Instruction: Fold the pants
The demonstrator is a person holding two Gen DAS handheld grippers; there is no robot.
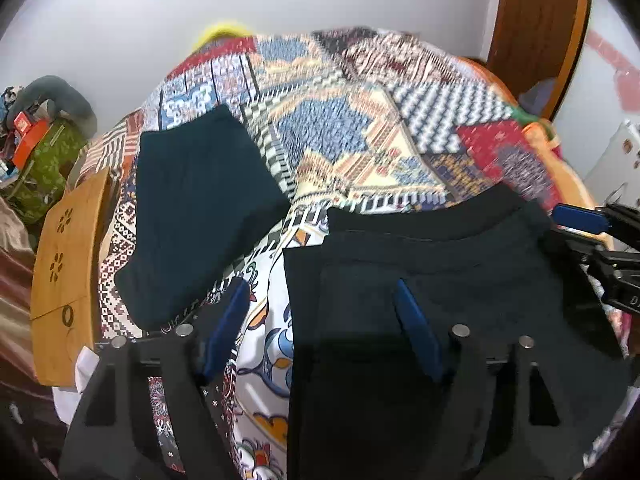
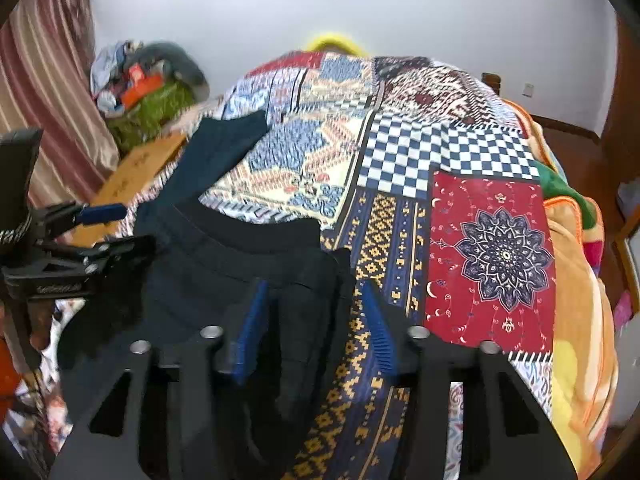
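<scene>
I have both grippers over the black pants [image 1: 440, 264], which lie on the bed's patchwork quilt [image 1: 360, 128] with the waistband [image 2: 256, 236] just ahead of the jaws. My left gripper [image 1: 324, 320] has its jaws apart: one blue pad sits over bare quilt beyond the pants' edge, the other over the black cloth, so the side edge of the garment runs between them without being pinched. That placement suits taking the edge, as I judge it.

My right gripper [image 2: 316, 328] has its jaws partly apart too, and the other side edge of the pants lies in the gap; the pads do not appear to press on it, though blur makes this hard to be sure of. With one gripper at each side near the waist, I read this as setting up a two-handed lift to fold the pants.

Ahead and off to the outer side of the left jaws lies a dark teal folded garment [image 1: 200, 208], well apart from the black pants, probably set aside. A wooden tray table [image 1: 68, 264] stands beyond it at the bed's edge.
</scene>
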